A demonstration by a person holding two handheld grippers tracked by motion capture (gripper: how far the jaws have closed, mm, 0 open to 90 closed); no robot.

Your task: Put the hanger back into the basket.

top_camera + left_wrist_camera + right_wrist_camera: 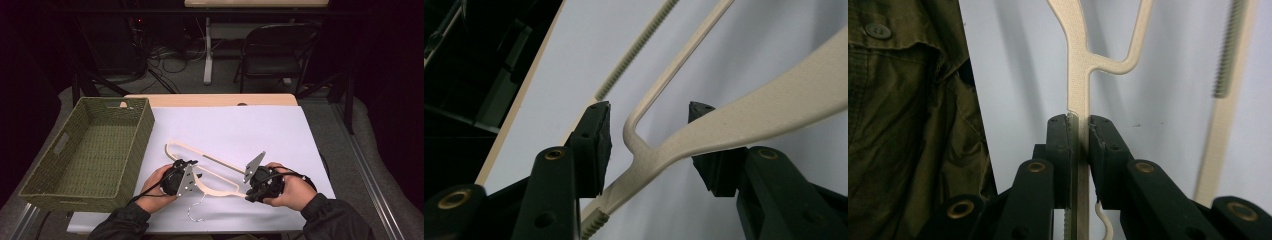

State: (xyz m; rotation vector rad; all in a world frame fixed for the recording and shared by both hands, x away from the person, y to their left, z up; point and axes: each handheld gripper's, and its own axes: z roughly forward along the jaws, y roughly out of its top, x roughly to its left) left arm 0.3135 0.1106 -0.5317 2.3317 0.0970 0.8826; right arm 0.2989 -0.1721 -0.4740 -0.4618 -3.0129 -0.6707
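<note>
One cream-coloured clothes hanger [200, 162] lies on the white table cover [235, 125], slanting from about ten o'clock down to four o'clock in the high view, with its single metal hook [196, 207] curling toward six o'clock at the near edge. A ribbed crossbar [636, 50] runs along its far side.

Two hand-held grippers work on it, one in each hand. The right gripper [1079, 122] has its two jaws pressed together on the hanger's flat arm, clamped firmly with the cream strip pinched between the pads; in the high view it sits at about five o'clock on the cover. The left gripper [649, 130] has its jaws spread well apart, straddling the place where the hanger's arm forks; the right-hand jaw looks to be against the underside of the arm, though actual contact is hard to judge, while the left-hand jaw stands clear of it. In the high view this gripper is at about seven o'clock, just beside the hanger's neck.

One woven olive-green basket [50, 165] sits at nine o'clock, touching the cover's left edge. One dark folding chair [277, 50] stands on the floor at one o'clock, well beyond the table. An olive jacket sleeve [903, 125] shows in the right gripper view.
</note>
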